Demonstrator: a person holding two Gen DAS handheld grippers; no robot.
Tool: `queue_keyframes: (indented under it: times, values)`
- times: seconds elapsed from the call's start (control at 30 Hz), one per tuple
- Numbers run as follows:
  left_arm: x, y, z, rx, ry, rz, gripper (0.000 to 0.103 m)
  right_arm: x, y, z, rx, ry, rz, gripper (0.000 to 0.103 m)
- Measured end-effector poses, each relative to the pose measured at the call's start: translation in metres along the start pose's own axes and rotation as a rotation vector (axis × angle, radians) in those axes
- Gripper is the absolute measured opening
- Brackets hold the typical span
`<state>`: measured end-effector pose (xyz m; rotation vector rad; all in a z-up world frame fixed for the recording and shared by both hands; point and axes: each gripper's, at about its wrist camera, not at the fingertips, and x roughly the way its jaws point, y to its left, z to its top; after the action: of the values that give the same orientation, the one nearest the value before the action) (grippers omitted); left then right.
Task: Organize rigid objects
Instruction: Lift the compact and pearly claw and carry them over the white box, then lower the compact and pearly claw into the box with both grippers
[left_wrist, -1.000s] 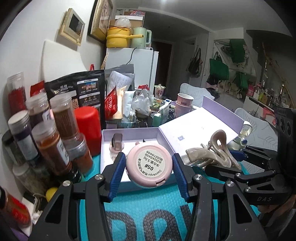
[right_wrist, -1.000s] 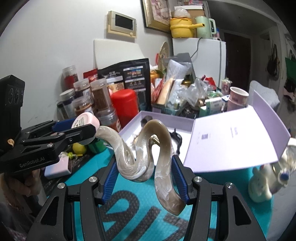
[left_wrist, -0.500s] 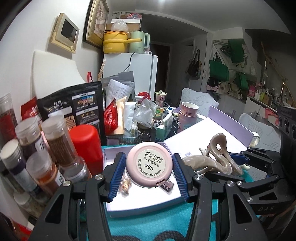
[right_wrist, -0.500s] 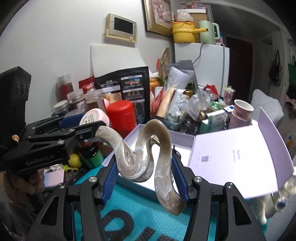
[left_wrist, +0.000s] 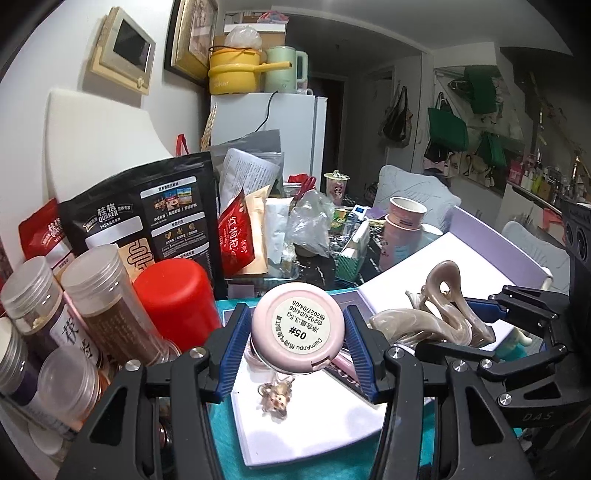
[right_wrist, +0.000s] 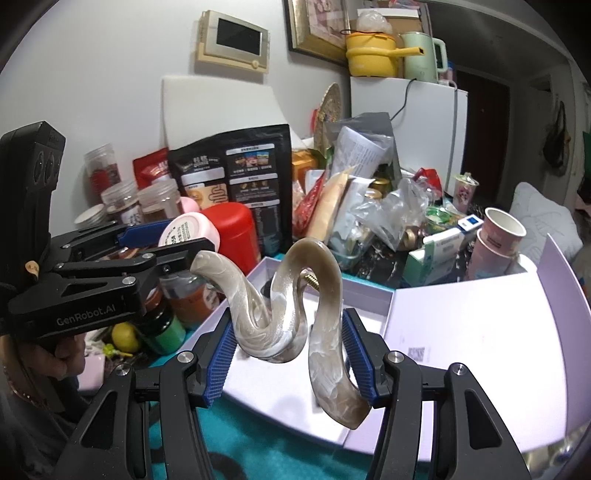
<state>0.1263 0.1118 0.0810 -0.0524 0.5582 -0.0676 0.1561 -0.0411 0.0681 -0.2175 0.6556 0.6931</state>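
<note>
My left gripper (left_wrist: 295, 347) is shut on a round pink compact (left_wrist: 297, 328) with a white label, held above the open lilac box (left_wrist: 332, 417). A small trinket (left_wrist: 275, 397) and a pink tube lie on the box floor beneath it. My right gripper (right_wrist: 288, 350) is shut on a beige marbled hair claw (right_wrist: 291, 317), also over the box (right_wrist: 369, 291). In the left wrist view the hair claw (left_wrist: 432, 317) and the right gripper's fingers (left_wrist: 517, 306) show at the right. The right wrist view shows the left gripper (right_wrist: 177, 245) with the compact (right_wrist: 188, 230) at the left.
Spice jars (left_wrist: 99, 295) and a red canister (left_wrist: 173, 299) crowd the box's left side. Snack bags (left_wrist: 147, 218), packets and paper cups (left_wrist: 404, 218) stand behind it. The box lid (right_wrist: 476, 328) lies open to the right. A teal mat (right_wrist: 258, 428) covers the table in front.
Both grippers have moved forward with their loads and now hang over the box interior. The jars and bags at the back look closer. Neither grip has altered.
</note>
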Motion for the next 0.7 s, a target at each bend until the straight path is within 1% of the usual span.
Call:
queue_keyframes:
  times: [0.2,0.33,0.57,0.7]
  values:
    - [0.025,0.011,0.0,-0.003,0.034,0.005,0.051,0.025,-0.006,0.007,0.001,0.022,-0.009,0.056]
    - [0.044,0.014,-0.005,-0.01,0.065,0.002,0.051,0.044,-0.01,0.005,0.015,0.046,-0.011,0.056]
    - [0.072,0.017,-0.018,-0.009,0.136,0.004,0.051,0.075,-0.018,-0.008,0.049,0.116,-0.013,0.056]
    - [0.084,0.02,-0.026,-0.012,0.174,0.006,0.051,0.085,-0.022,-0.017,0.063,0.142,-0.026,0.056]
